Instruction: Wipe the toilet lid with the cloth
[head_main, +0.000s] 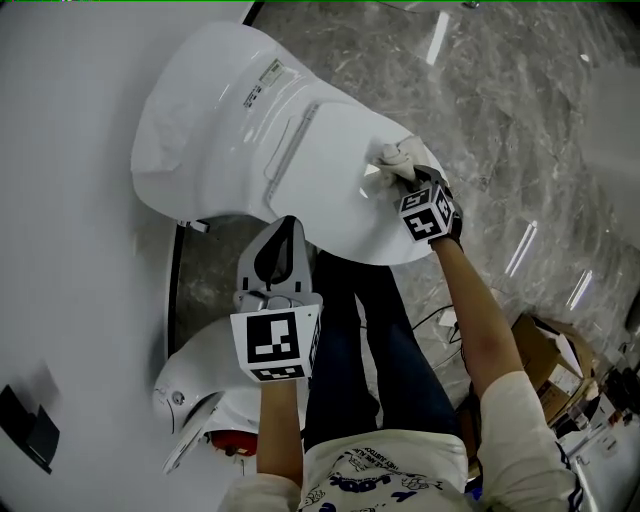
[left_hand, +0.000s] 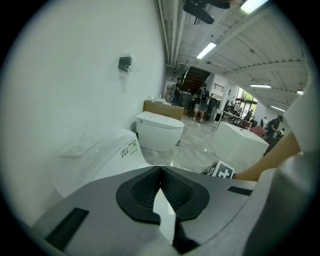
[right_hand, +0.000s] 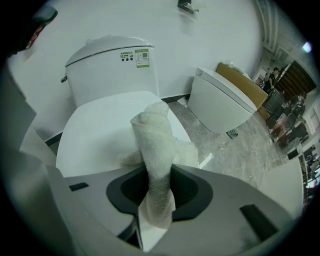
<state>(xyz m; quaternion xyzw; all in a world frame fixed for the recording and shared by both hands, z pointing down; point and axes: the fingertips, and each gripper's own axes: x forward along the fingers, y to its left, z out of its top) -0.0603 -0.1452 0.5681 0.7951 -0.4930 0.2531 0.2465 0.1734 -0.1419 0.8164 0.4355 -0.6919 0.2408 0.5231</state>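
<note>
The white toilet lid (head_main: 320, 190) lies closed; it fills the middle of the right gripper view (right_hand: 105, 130). A white cloth (head_main: 400, 155) rests on the lid's front right edge, clamped in my right gripper (head_main: 408, 172). Seen along that gripper's own jaws, the bunched cloth (right_hand: 155, 155) runs up between them, and the right gripper (right_hand: 156, 200) is shut on it. My left gripper (head_main: 282, 245) hovers off the lid's near edge, jaws together with nothing held. In its own view the left gripper (left_hand: 161, 197) points past the toilet tank (left_hand: 95, 155).
A white wall (head_main: 70, 250) runs along the left. A second white toilet (head_main: 200, 390) stands beside my left arm, and another wall-hung toilet (right_hand: 222, 102) shows to the right. Cardboard boxes (head_main: 545, 360) and cables lie on the grey marble floor (head_main: 500, 110).
</note>
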